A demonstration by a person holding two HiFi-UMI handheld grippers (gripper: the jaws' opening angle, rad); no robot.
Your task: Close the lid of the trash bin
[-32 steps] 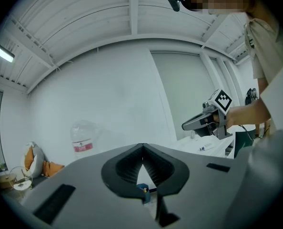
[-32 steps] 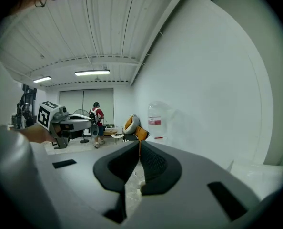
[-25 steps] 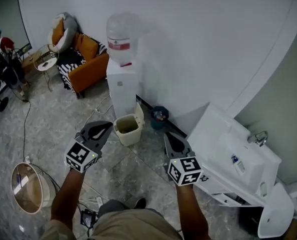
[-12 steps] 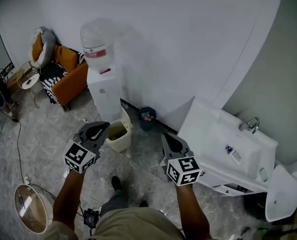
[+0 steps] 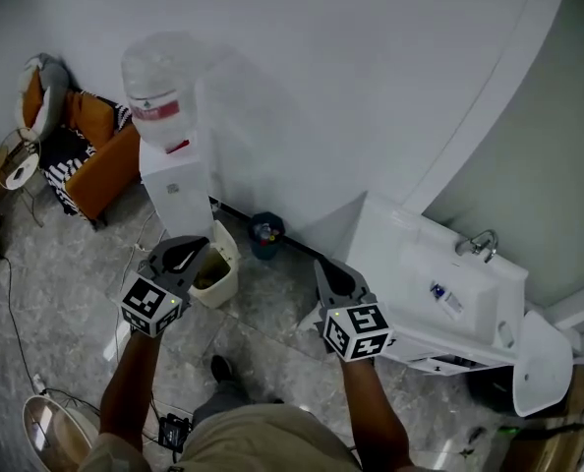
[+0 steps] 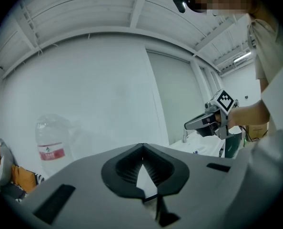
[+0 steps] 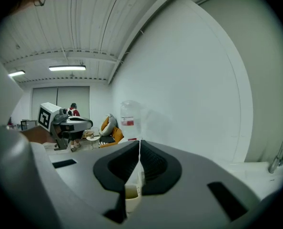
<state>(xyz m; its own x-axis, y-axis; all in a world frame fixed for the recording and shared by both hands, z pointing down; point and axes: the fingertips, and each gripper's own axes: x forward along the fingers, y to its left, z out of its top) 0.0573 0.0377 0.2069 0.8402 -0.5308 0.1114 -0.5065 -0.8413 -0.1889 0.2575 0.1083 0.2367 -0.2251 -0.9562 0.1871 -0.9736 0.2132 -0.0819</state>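
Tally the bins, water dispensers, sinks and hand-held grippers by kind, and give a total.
Trash bins: 2 (beige bin, dark blue bin)
Water dispenser: 1
Sink: 1
Hand-held grippers: 2 (left hand-held gripper, right hand-held gripper)
Total: 6

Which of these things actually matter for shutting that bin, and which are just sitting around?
Part of the job: cream trash bin; its raised lid; left gripper; right gripper.

Just around: water dispenser; small dark bin; white sink unit; orange sofa.
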